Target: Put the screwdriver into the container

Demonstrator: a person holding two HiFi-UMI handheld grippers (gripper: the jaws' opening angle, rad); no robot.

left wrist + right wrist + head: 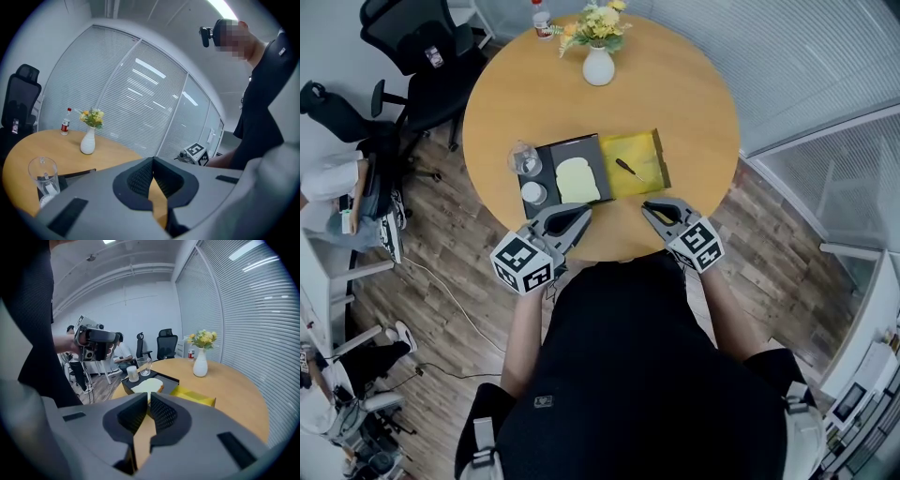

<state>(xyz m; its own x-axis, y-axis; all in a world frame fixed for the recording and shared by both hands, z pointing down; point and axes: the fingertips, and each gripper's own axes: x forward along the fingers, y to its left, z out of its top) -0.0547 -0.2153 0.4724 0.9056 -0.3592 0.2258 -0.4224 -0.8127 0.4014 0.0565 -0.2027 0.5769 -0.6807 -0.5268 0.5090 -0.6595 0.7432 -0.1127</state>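
While the left gripper [580,215] and right gripper [650,206] hover clenched and empty at the table's [694,103] near edge, the screwdriver [627,169] lies inside the container [657,153]; task apparently done, no further grasp needed.

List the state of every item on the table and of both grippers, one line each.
container: open-topped, beside the tray
screwdriver: lying inside the container
bread: flat on the tray
glass: upright
vase: upright, holding flowers
bottle: upright, capped
left gripper: shut, empty
right gripper: shut, empty
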